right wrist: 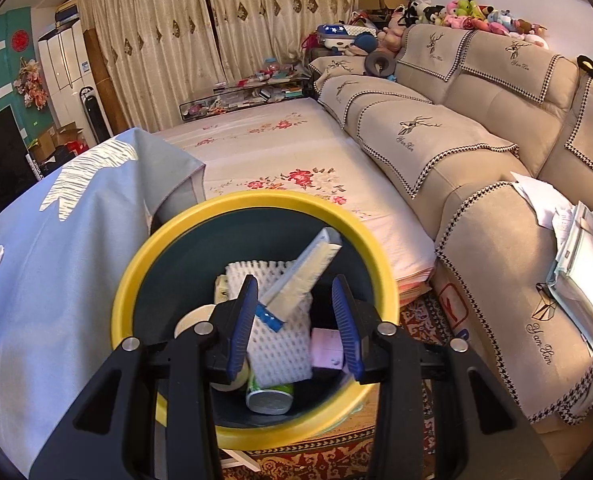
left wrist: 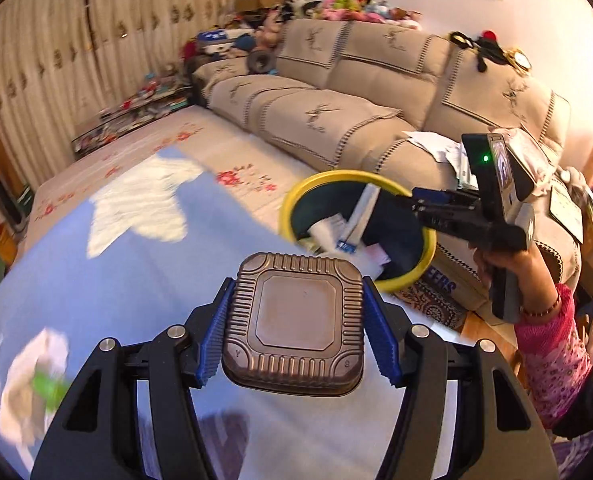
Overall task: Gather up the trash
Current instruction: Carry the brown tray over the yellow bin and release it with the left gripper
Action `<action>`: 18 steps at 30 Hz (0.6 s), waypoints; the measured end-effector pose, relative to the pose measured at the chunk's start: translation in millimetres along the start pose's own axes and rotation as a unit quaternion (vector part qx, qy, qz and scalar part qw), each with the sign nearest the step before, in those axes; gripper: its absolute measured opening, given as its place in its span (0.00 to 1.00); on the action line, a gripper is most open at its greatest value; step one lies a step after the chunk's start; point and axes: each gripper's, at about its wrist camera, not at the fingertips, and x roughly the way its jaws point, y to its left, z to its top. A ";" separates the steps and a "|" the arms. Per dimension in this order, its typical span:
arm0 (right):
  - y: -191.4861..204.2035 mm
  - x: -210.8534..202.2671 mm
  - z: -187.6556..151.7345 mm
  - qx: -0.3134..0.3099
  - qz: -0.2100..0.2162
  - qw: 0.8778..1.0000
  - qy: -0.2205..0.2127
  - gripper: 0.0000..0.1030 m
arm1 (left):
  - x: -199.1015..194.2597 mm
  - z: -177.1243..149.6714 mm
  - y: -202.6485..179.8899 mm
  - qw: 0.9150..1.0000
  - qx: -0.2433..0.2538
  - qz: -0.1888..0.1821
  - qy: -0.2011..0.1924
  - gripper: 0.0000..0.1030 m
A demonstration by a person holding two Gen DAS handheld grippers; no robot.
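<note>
The left gripper (left wrist: 294, 322) clamps a brown ribbed tray (left wrist: 294, 324) by 2 opposite sides, low centre of its frame, above the blue cloth (left wrist: 108, 280). The smooth plastic could slip from the pads, or drop short and bounce off the yellow rim. The right gripper (right wrist: 294, 326) hangs open and empty over the bin (right wrist: 136, 284), frame centre, possibly blocking the drop. The bin holds about 6 scraps.

One yellow-rimmed bin (right wrist: 256, 436); inside, one white foam net (right wrist: 280, 344), one flat white box (right wrist: 308, 272), one green can (right wrist: 270, 396), one tape roll (right wrist: 194, 318), one pink packet (right wrist: 326, 348). One brown tray (left wrist: 294, 322), six o'clock.
</note>
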 end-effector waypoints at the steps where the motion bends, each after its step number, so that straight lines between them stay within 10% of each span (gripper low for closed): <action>1: -4.2 -0.7 -0.1 -0.001 -0.002 1.000 -0.001 0.36 | 13.1 12.9 -7.1 1.000 0.005 -0.007 0.003 0.59; 18: -49.2 0.2 -5.4 0.006 -0.022 1.000 0.002 0.40 | 185.2 105.0 -65.9 0.995 -0.006 -0.031 0.092 0.59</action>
